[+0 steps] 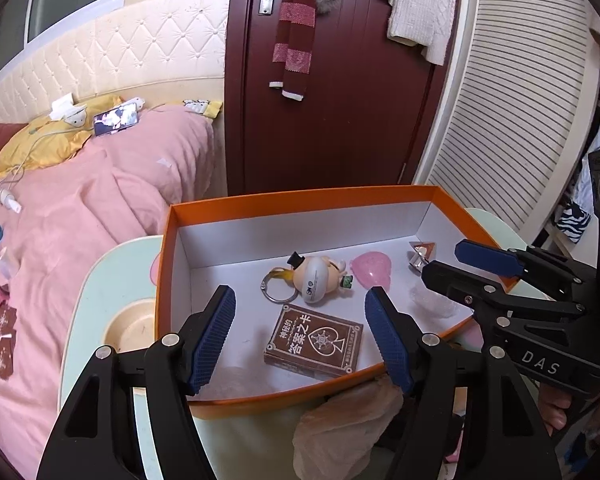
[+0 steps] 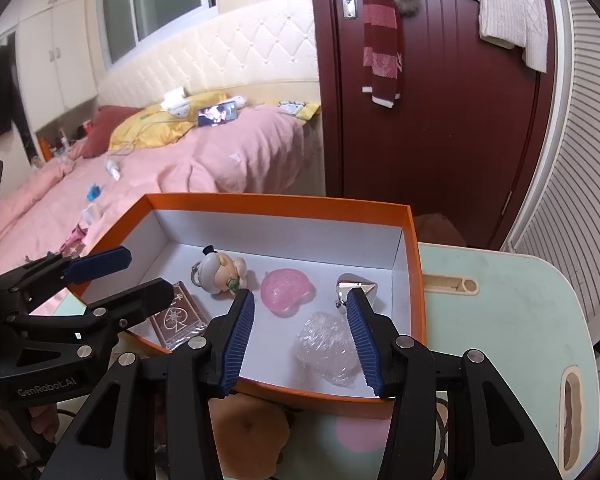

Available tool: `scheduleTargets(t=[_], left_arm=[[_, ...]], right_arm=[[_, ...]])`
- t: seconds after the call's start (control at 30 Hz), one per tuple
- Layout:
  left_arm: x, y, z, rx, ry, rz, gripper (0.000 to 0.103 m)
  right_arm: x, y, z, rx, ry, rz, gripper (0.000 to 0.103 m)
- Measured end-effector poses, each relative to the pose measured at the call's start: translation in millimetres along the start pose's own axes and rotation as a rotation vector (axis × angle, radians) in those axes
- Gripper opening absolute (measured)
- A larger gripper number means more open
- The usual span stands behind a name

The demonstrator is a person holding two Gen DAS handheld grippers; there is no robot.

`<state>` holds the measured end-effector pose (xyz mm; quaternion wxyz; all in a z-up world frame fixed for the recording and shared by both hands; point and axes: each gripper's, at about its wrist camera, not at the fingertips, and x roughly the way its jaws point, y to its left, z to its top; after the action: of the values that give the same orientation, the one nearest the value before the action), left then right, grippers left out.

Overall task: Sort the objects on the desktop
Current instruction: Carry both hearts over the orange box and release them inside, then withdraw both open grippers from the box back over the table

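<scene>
An orange box point(image 1: 168, 264) with a white interior is seen standing on a pale green surface point(image 2: 512, 320), and the sorted things are gathered inside it. A brown card deck point(image 1: 314, 338) lies near the front wall; the Chinese lettering "答案之卡" is printed on its lid above a spade emblem, and a smaller line of characters beside it cannot be read with certainty. Just behind the deck a figurine keychain point(image 1: 320, 278) with a tiny black hat is laid on its side, its metal ring point(image 1: 274, 290) beside it; a small round logo is carried on its grey head, too small to be read. A pink heart-shaped piece point(image 2: 286, 290) is placed to its right, a silver faceted ornament point(image 2: 358, 286) further right, and a crumpled clear wrap point(image 2: 330, 350) in front of them.

The left gripper point(image 1: 300, 338) is held over the deck with its blue-padded fingers apart, nothing between them. The right gripper point(image 2: 300, 336) is likewise spread wide above the wrap, empty. "DAS" is read on the right gripper's body in the left wrist view, and "GenRobot.AI" on the left gripper's body in the right wrist view.

A pink bed point(image 1: 80, 216) and a dark red door point(image 1: 340, 92) with a striped scarf point(image 1: 296, 24) are seen behind
</scene>
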<state>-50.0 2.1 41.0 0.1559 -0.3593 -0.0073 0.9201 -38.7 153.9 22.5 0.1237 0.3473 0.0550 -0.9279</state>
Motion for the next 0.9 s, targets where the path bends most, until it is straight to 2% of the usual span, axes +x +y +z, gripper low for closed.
scheduleTargets(t=[0.13, 0.2, 0.23, 0.33, 0.5, 0.53, 0.63, 0.77, 0.9], left_arm=[[9, 7, 5, 0.003, 0.036, -0.008, 0.069], [8, 8, 7, 0.002, 0.052, -0.010, 0.069], [5, 8, 8, 0.000, 0.052, -0.009, 0.069], [-16, 7, 10, -0.014, -0.002, -0.012, 0.069], [-54, 4, 6, -0.011, -0.032, -0.008, 0.069], [-60, 4, 3, -0.010, -0.034, -0.002, 0.069], [-75, 5, -9, -0.019, -0.030, 0.025, 0.079], [-83, 5, -32, -0.034, -0.001, 0.044, 0.079], [-78, 9, -59, -0.083, 0.082, 0.061, 0.080]], right_arm=[[0, -1, 0, 0.003, -0.009, 0.001, 0.048], [1, 1, 1, -0.002, 0.000, 0.018, 0.057], [0, 1, 3, 0.009, 0.006, 0.031, 0.059], [-10, -1, 7, 0.048, -0.008, 0.058, 0.059], [-36, 3, 4, 0.040, -0.037, 0.062, 0.060], [-42, 3, 1, 0.033, -0.042, 0.057, 0.061], [-59, 4, -9, 0.012, -0.053, 0.038, 0.065], [-71, -2, -30, 0.013, -0.029, -0.018, 0.068], [-79, -13, -55, 0.063, 0.020, -0.043, 0.068]])
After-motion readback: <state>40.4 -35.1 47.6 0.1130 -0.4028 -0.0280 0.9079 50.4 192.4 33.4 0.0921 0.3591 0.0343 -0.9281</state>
